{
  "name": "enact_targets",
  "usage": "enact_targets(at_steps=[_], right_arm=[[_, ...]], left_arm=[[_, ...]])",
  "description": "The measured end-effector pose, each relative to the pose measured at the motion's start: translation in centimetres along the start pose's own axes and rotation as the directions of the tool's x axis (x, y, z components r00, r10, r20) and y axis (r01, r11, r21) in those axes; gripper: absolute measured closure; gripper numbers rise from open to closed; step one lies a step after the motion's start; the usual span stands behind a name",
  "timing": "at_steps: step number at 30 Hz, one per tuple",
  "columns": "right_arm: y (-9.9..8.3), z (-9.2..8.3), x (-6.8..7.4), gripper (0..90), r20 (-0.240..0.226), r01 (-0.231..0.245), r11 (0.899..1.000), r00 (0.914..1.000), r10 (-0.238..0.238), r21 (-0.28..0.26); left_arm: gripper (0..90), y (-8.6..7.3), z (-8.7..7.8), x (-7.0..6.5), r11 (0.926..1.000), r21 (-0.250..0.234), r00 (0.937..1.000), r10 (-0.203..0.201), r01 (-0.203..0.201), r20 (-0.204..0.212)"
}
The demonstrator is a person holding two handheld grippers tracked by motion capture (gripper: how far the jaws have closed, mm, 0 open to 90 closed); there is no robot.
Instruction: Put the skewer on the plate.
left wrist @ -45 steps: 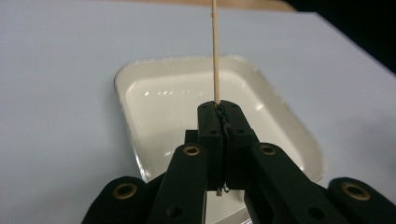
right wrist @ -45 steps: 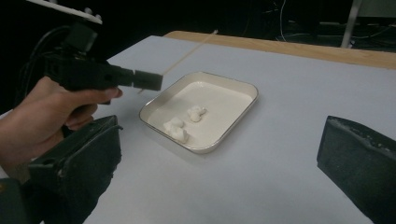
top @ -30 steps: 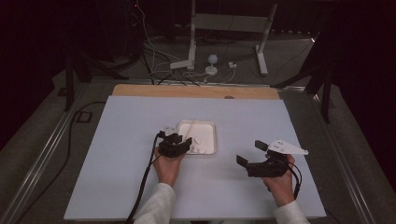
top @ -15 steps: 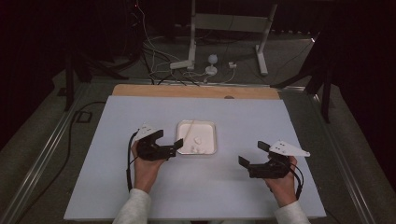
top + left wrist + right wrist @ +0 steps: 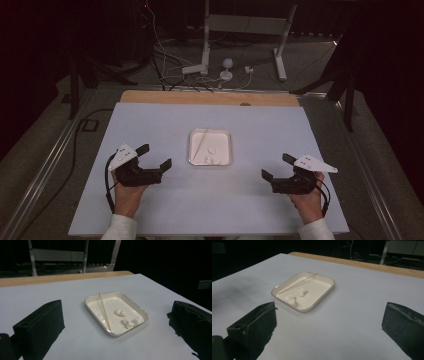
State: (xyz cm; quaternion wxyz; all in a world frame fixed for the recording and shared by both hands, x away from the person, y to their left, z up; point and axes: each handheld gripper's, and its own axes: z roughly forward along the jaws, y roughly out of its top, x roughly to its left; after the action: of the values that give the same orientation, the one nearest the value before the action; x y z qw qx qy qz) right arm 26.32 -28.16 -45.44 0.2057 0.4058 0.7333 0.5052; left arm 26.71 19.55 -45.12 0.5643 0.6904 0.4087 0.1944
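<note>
A white square tray (image 5: 192,148) sits mid-table. A thin wooden skewer (image 5: 201,144) lies across it, and a few small white lumps (image 5: 212,160) rest near its front. My left gripper (image 5: 155,156) hovers left of the tray, apart from it; its jaws have just been opening and stand open with nothing between them. My right gripper (image 5: 276,167) is right of the tray, also open and empty. From the left gripper view, the tray (image 5: 93,309), skewer (image 5: 105,311) and lumps (image 5: 120,312) lie ahead between black fingers (image 5: 40,326). The right gripper view shows the tray (image 5: 325,293) ahead and left of centre.
The pale blue tabletop (image 5: 260,125) ends in a wooden strip (image 5: 210,98) at the far side. Beyond it, cables and a white stand (image 5: 207,35) are on the floor. A black cable (image 5: 107,176) loops from the left gripper.
The left hand has drawn away from the tray toward the left, and its jaws stand wider apart than before. The right hand has stayed put.
</note>
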Motion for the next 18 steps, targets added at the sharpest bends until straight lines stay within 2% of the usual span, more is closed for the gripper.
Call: enact_targets(at_steps=[5,12,18], right_arm=[[-0.3,-0.4,-0.5,0.0,0.011,-0.011,1.0,0.9999,0.011,-0.013],[-0.7,-0.7,-1.0,0.0,0.027,-0.013,1.0,0.9996,0.014,-0.027],[-0.9,-1.1,-1.5,0.0,0.04,-0.027,0.999,0.9988,0.028,-0.044]], left_arm=[[0.5,-0.9,-1.4,0.6,0.9999,-0.007,0.9997,0.013,-0.013,-0.021],[0.4,-1.4,-2.8,1.7,0.9991,-0.04,0.9986,-0.016,0.014,-0.051],[0.5,-1.6,-4.0,2.3,0.998,-0.061,0.9967,-0.024,0.019,-0.077]])
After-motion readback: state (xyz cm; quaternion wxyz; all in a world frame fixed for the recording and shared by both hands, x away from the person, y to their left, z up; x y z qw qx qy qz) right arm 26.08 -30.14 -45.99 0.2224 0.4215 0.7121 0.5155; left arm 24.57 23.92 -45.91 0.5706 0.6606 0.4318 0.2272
